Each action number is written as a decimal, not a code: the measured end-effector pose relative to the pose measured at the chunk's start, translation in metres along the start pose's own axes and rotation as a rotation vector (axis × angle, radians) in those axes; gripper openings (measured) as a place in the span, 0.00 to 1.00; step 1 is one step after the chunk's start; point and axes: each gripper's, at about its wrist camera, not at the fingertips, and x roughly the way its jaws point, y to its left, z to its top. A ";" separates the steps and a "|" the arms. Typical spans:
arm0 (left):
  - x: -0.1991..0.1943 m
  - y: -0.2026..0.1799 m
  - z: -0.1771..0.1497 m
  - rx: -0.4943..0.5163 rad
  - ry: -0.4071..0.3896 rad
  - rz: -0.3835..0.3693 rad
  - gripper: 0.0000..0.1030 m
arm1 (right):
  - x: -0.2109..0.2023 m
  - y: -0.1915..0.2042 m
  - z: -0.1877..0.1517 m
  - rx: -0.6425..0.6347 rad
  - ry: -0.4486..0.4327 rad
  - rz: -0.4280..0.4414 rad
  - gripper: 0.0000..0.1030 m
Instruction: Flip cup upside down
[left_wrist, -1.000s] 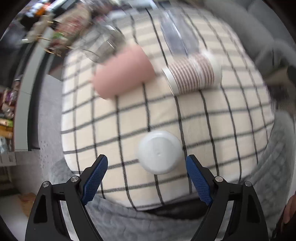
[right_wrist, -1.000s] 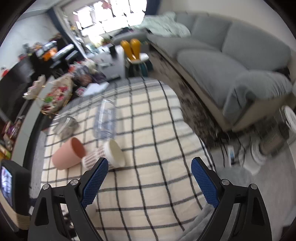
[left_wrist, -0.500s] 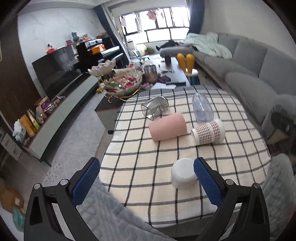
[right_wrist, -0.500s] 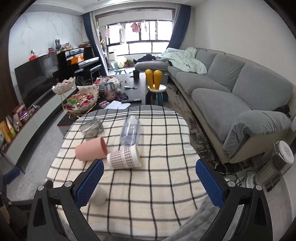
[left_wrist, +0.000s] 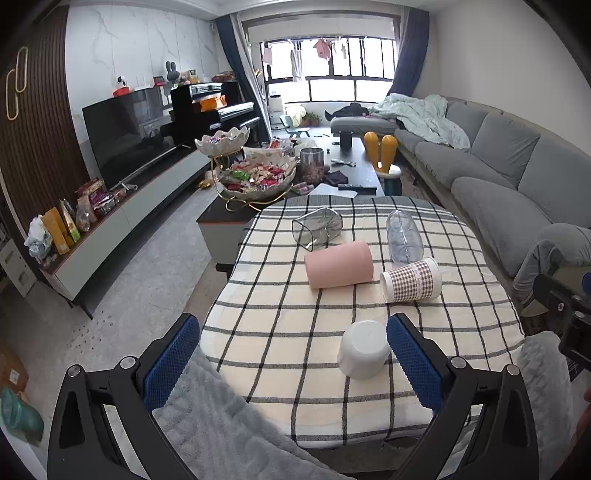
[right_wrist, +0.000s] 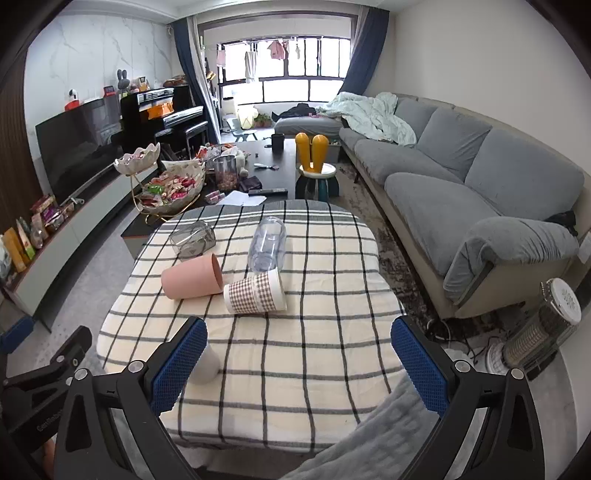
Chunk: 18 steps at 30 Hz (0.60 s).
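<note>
1. Sofa (right_wrist: 461, 173): grey sectional along the right wall, with a pale crumpled blanket (right_wrist: 373, 114) at its far end.
2. Table (left_wrist: 258, 325): covered by a cream cloth with a dark grid; a grey knitted throw (left_wrist: 221, 417) is draped over its near edge.
3. Left gripper (left_wrist: 293, 360): black frame with blue pads, fingers spread wide and holding nothing, raised above the table's near edge.
4. Right gripper (right_wrist: 299, 363): same build, fingers spread wide and empty, raised above the near edge to the right of the left one.
5. Snack stand (left_wrist: 255, 173): two-tier scalloped bowls on a gold frame, beyond the table's far left corner.
6. Pink cup (left_wrist: 338, 264): lying on its side mid-table, mouth toward the right.
7. Clear plastic bottle (left_wrist: 404, 236): lying on its side behind the checked cup, apart from the pink cup.
8. Clear square container (left_wrist: 317, 229): tipped on its side at the far part of the table, just behind the pink cup.
9. Checked paper cup (left_wrist: 412, 280): brown-and-white pattern, lying on its side just right of the pink cup, white rim toward the right.
10. White cup (left_wrist: 364, 349): standing upside down on the cloth near the front edge, base up. In the left wrist view it sits just inside the left gripper's right finger, not gripped. The right wrist view shows only part of it behind the right gripper's left pad.
</note>
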 end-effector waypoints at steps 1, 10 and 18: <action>-0.001 0.000 0.000 0.000 -0.002 -0.003 1.00 | 0.000 -0.001 0.000 0.004 0.003 -0.002 0.97; -0.002 -0.002 0.001 0.001 -0.001 -0.007 1.00 | 0.001 -0.002 -0.001 0.015 0.010 -0.001 0.97; -0.003 -0.006 0.002 0.006 -0.003 -0.013 1.00 | 0.001 -0.003 0.000 0.012 0.009 0.000 0.97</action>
